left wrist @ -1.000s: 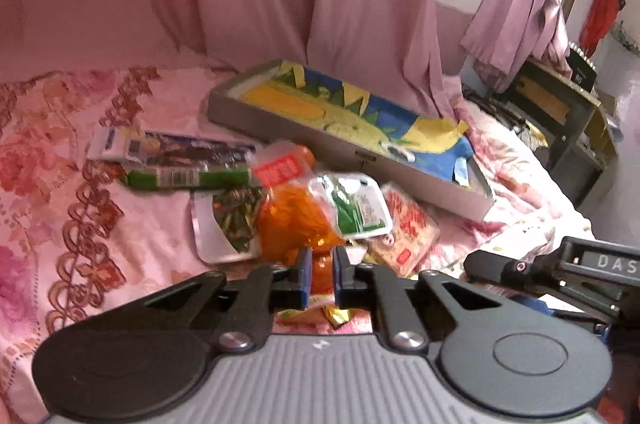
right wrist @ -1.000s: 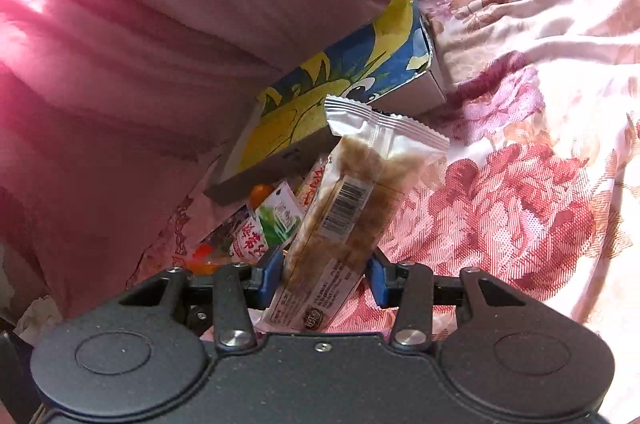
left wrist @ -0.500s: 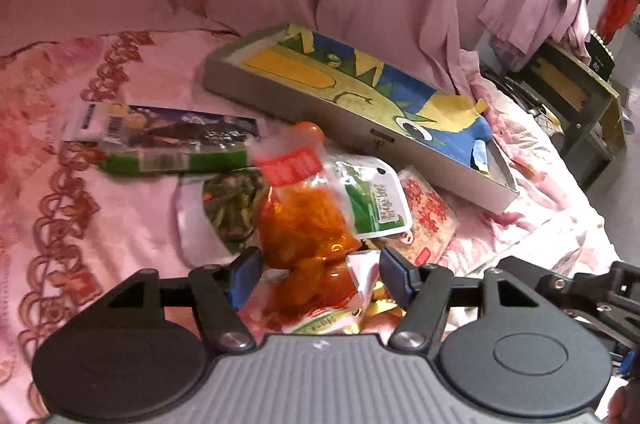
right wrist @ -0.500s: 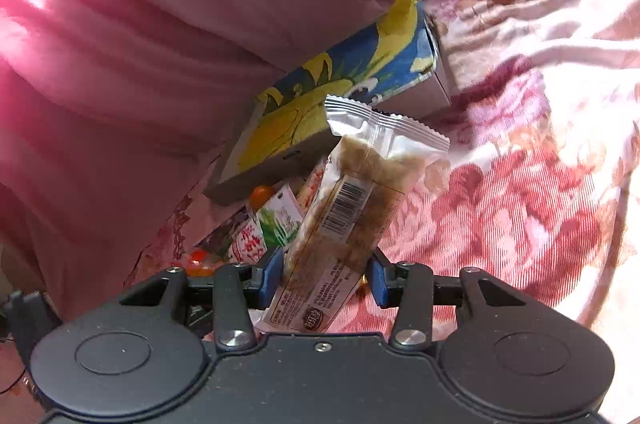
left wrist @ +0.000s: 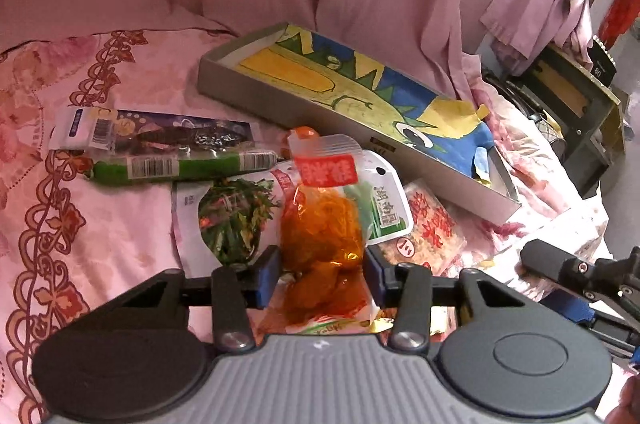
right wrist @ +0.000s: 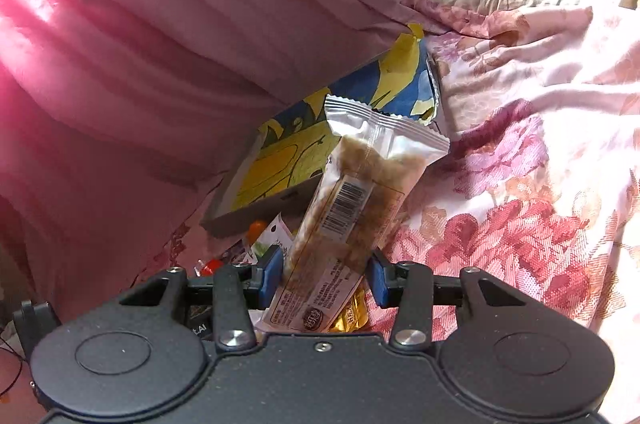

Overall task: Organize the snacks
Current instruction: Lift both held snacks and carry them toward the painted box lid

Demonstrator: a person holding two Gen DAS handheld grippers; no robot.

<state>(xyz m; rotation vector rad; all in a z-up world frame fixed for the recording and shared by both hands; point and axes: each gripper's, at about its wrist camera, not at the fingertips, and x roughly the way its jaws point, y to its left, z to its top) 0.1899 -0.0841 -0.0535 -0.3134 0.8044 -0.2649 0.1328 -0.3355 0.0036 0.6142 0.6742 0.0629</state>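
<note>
1. My left gripper [left wrist: 322, 274] has blue pads on black fingers; its body is ribbed grey.
2. Between those pads sits an orange pouch [left wrist: 320, 224] with a red-and-white label.
3. Beside it lies a white pouch [left wrist: 224, 220] printed with green and red vegetables.
4. The green tube [left wrist: 176, 168] carries a white barcode panel.
5. The tray [left wrist: 256, 92] is grey outside; its inside shows a yellow, green and blue cartoon drawing.
6. The bedspread [left wrist: 80, 224] is pink with maroon scrollwork.
7. My right gripper [right wrist: 326, 276], black with blue pads, frames a clear-and-silver packet [right wrist: 360, 184] of brown snack.
8. The curtain [right wrist: 140, 44] is pink.
</note>
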